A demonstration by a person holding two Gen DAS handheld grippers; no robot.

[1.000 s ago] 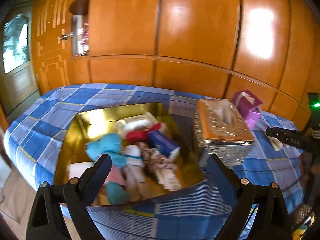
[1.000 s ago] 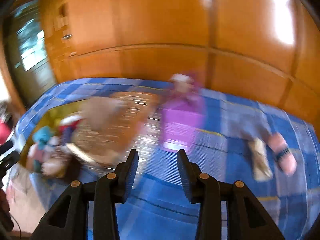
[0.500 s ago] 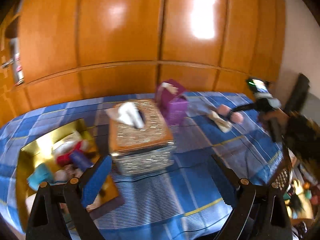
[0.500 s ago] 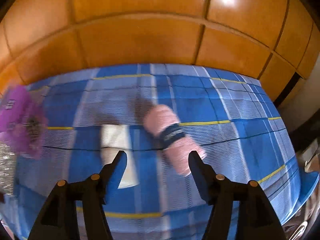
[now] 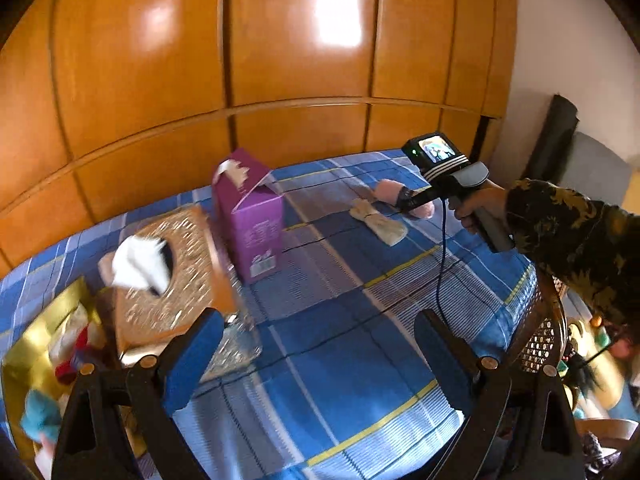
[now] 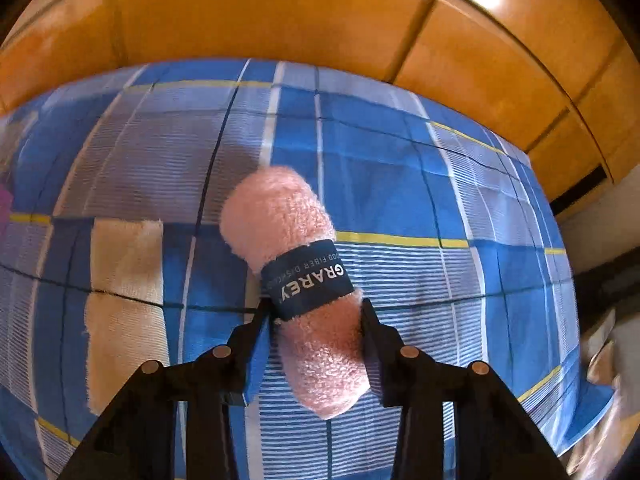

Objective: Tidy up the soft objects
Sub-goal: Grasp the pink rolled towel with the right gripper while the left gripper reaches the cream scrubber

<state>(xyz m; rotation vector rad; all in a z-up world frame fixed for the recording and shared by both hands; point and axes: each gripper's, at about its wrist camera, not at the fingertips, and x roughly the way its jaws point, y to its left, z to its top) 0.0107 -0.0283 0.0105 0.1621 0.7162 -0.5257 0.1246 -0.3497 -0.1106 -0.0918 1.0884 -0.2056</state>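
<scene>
A rolled pink towel [image 6: 296, 280] with a dark blue paper band lies on the blue checked tablecloth [image 6: 400, 184]. My right gripper [image 6: 314, 320] straddles its near half, with a finger touching each side at the band. It also shows in the left wrist view [image 5: 412, 200], where the pink towel [image 5: 390, 190] lies under its tips. A beige folded cloth [image 6: 124, 280] lies just left of the towel. My left gripper [image 5: 320, 360] is open and empty above the cloth. A gold tray [image 5: 40, 344] with several soft items sits at the far left.
A gold-patterned tissue box [image 5: 168, 272] stands beside the tray and a purple carton [image 5: 252, 216] behind it. Wooden wall panels [image 5: 280, 60] close off the far side. The table edge [image 6: 580, 408] drops off to the right, with a wicker chair [image 5: 540, 344] there.
My right gripper has moved forward and down onto the pink towel and its fingers have narrowed against it. My left gripper has swung further right, so the tray has slid to the frame's left edge.
</scene>
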